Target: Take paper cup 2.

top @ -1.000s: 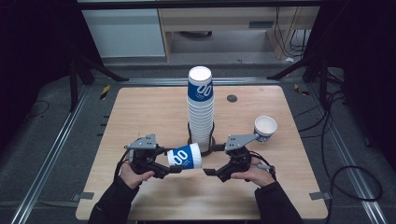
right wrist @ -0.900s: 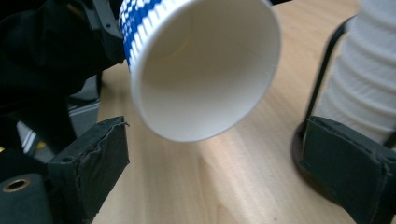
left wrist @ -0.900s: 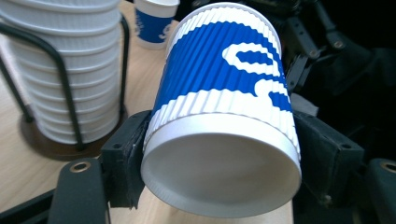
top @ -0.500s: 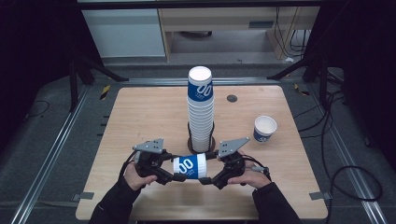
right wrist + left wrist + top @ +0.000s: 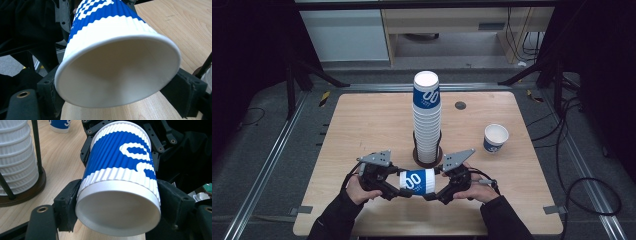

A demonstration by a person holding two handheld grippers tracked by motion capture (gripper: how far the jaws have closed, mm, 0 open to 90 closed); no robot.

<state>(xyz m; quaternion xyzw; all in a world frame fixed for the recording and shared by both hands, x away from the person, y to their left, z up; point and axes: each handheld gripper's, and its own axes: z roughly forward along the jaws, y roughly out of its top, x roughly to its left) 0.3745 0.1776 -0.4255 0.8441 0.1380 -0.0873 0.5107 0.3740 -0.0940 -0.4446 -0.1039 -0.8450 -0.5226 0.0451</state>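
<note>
Separating nested cups: left gripper (image 5: pixel 396 192) clamps the cup (image 5: pixel 417 180) base, right gripper (image 5: pixel 435 192), jaws just closing, grips its rim; next, pull apart.

The right claw (image 5: pixel 435 191) has just been closing on the cup (image 5: pixel 418 180) (its open end), leaving the lone cup (image 5: pixel 495 138).

The light wooden bench (image 5: pixel 362 125) stands on a dark grey floor (image 5: pixel 257 150), with metal rails (image 5: pixel 277 150) running along both sides. Black tripod legs (image 5: pixel 312 70) splay at the far corners. Behind sits a pale cabinet (image 5: pixel 344 35) beside an open wooden shelf unit (image 5: pixel 447 25). Black cables (image 5: pixel 572 150) trail over the floor at right. The surroundings are dim.
</note>
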